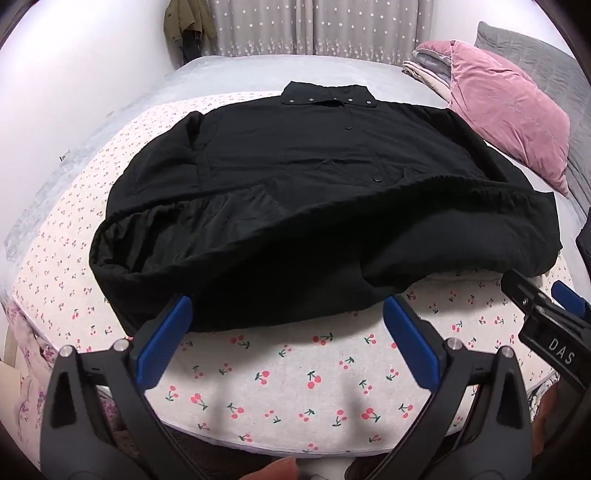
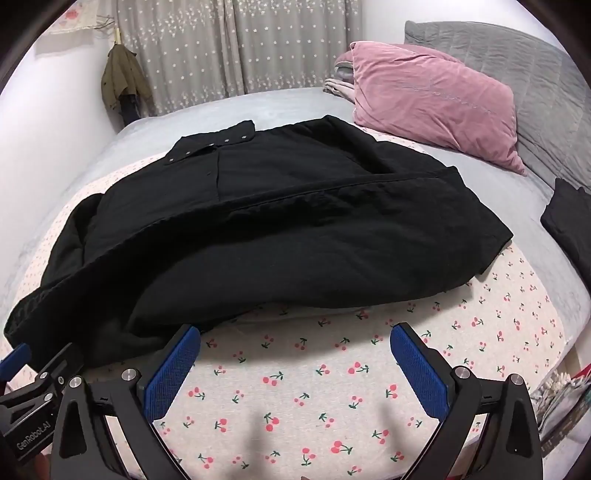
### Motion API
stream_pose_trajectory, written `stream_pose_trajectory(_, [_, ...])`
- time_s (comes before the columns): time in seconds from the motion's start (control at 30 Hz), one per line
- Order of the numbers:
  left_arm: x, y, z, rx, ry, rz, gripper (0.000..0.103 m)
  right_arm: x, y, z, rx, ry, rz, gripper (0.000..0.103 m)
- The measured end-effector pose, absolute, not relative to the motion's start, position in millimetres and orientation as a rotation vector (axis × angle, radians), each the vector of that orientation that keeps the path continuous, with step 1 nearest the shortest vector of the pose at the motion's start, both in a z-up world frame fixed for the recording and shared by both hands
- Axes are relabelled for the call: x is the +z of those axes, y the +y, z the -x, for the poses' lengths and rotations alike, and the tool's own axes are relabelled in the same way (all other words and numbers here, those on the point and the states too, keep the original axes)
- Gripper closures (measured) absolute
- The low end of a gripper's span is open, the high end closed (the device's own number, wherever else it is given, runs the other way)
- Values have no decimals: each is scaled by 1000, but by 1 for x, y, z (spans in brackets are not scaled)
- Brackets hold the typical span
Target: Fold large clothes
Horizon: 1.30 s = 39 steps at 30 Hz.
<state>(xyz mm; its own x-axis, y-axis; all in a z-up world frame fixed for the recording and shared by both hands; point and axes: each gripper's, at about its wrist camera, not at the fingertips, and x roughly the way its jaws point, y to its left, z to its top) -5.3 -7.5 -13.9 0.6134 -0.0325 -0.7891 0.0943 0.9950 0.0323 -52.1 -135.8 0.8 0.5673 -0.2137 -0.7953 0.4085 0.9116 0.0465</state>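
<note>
2 grippers hang over the near edge of a bed, and each wrist camera looks down its own fingers at the same black jacket.

Left wrist view: the bed carries a cherry-print sheet [image 1: 295,373] over a grey cover [image 1: 236,70]. The black jacket [image 1: 317,192] lies flat on the sheet, collar with snap studs at the far end, hem nearest the camera with the lining showing on the left side. The left gripper [image 1: 288,317] has its blue-padded jaws spread wide, nothing between them; the left pad sits at the jacket's hem edge, though contact cannot be told. A fingertip [image 1: 280,469] shows at the bottom edge. At the right edge the other gripper's black body juts in. Behind the bed hang star-patterned curtains [image 1: 314,29] and an olive garment [image 1: 188,26] on the white wall. A pink pillow [image 1: 513,110] rests at the right.

Right wrist view: the right gripper [image 2: 295,350] also has its jaws wide apart and empty, over bare sheet just short of the hem. Only this view shows a dark folded item [image 2: 569,225] on the grey cover at right, the grey quilted headboard [image 2: 498,48] in full, and the jacket's right sleeve folded across its front
</note>
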Motion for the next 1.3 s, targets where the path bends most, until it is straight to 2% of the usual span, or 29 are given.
stream_pose_trajectory(1.3, [-15, 3, 4, -77, 916, -71, 0, -1, -137, 53, -351, 883, -252, 0])
